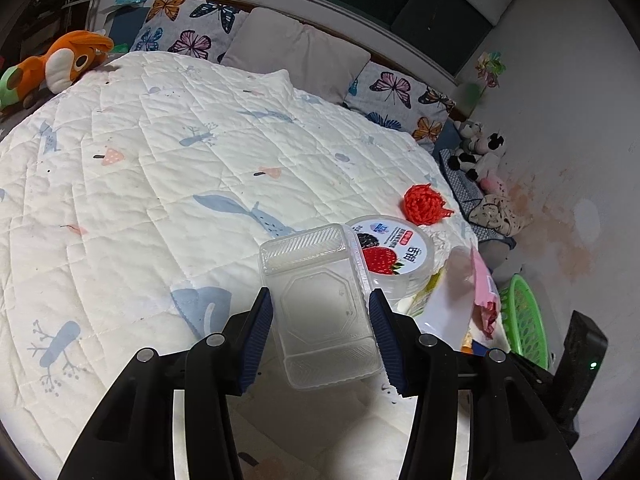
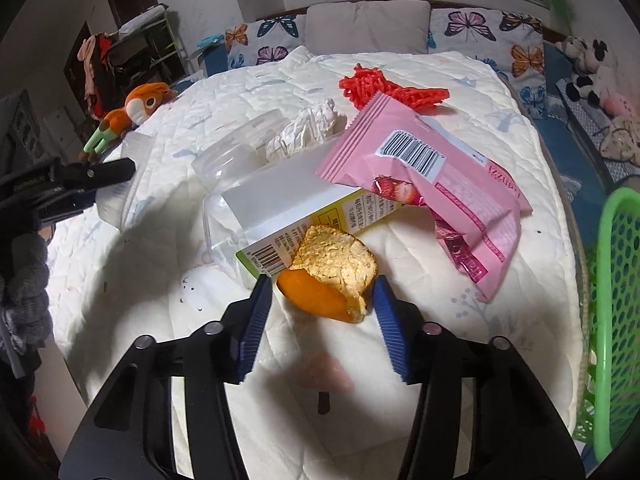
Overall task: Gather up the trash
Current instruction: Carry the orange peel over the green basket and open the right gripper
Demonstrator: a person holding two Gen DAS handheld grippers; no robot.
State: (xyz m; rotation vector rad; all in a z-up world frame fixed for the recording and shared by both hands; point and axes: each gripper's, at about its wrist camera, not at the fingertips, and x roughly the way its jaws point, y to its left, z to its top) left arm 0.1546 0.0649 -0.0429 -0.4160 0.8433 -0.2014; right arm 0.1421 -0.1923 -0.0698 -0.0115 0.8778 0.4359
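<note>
both sets of jaws stand part open: left gripper (image 1: 320, 316) clamps a clear box (image 1: 320, 304) lifted off the bed (image 1: 140, 168); right gripper (image 2: 322, 300) brackets an orange peel (image 2: 332, 276), contact on its left side unclear. judging by this, collecting has barely begun: cup (image 1: 394, 248), pink wrapper (image 2: 432, 184), carton (image 2: 288, 216), red net (image 2: 384, 84), tissue (image 2: 308, 128) lie on the bed. basket (image 2: 616, 280) is cut off, contents hidden.

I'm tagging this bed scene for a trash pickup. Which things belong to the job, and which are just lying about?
Job:
clear plastic box in the left gripper
orange peel between the right gripper pads
pink wrapper
yogurt cup
red mesh
crumpled tissue
carton
green basket

Lying about:
orange plush
butterfly pillows
cow plush
</note>
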